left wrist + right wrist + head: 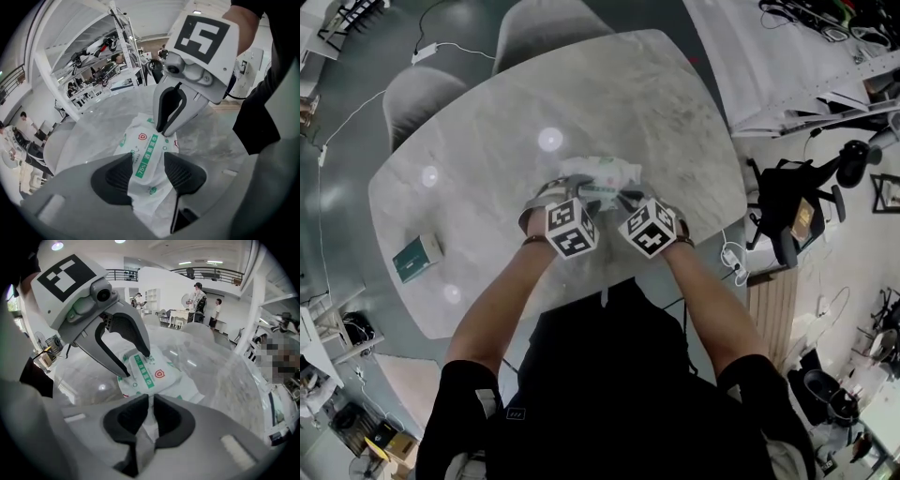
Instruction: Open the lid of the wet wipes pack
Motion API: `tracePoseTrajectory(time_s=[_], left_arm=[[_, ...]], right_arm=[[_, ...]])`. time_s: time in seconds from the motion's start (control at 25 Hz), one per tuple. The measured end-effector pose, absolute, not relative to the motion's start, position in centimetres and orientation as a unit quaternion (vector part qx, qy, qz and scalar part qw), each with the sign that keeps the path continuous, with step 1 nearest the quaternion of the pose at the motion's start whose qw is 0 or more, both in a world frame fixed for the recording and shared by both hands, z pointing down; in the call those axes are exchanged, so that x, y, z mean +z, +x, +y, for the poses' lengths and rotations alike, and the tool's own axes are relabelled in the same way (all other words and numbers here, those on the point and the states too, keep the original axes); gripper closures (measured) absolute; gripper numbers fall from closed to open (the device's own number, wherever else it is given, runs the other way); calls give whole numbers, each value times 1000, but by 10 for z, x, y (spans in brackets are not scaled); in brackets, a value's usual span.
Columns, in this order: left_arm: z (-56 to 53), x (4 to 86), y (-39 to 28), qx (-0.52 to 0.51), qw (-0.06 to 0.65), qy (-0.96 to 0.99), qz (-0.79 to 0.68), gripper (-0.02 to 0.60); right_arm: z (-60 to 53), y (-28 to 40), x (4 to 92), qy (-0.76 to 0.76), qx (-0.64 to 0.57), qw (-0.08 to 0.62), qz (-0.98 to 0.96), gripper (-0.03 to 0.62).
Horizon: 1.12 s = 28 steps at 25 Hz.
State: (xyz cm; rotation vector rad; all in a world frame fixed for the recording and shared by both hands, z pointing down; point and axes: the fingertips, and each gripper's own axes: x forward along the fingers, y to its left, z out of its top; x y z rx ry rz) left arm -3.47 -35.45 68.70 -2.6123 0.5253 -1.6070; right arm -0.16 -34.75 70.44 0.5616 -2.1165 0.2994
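The left gripper [147, 159] stands released, its jaws spread wide with the wet wipes pack [140, 140] lying between the pads and no squeeze that we can see. The right gripper [151, 400] is clenched on a thin fold of white film at one end of that pack. The pack rests on the marble-look table [487, 169], just in front of the person, with both grippers angled down over it. A green label strip [143, 371] runs along its top, and in the right gripper view the left gripper's tips straddle that strip. We judge two risks. The right gripper holds only soft film, so a pull on the lid could slide the film out of the jaws or lift the whole pack. The left jaws could also close on the pack's body and crumple it without catching the lid. We cannot make out the lid itself, nor whether it is a rigid flap or a sticker. In the head view the marker cubes [572, 228] cover most of the pack. A small green box [417, 258] lies well apart.
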Motion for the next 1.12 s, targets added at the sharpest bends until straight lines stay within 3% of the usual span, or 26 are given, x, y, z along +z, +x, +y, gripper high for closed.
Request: tracePoseTrajectory(time_s=[0.44, 0.6, 1.12], left_arm=[[-357, 703, -30, -555, 64, -818, 139, 367], [-360, 703, -30, -571, 46, -809, 132, 370], [-355, 678, -23, -552, 41, -827, 102, 464]], right_arm=[[-347, 0, 706, 232, 132, 448, -853, 562], [-347, -1, 708, 233, 133, 447, -853, 562], [-346, 1, 706, 247, 140, 438, -853, 565]])
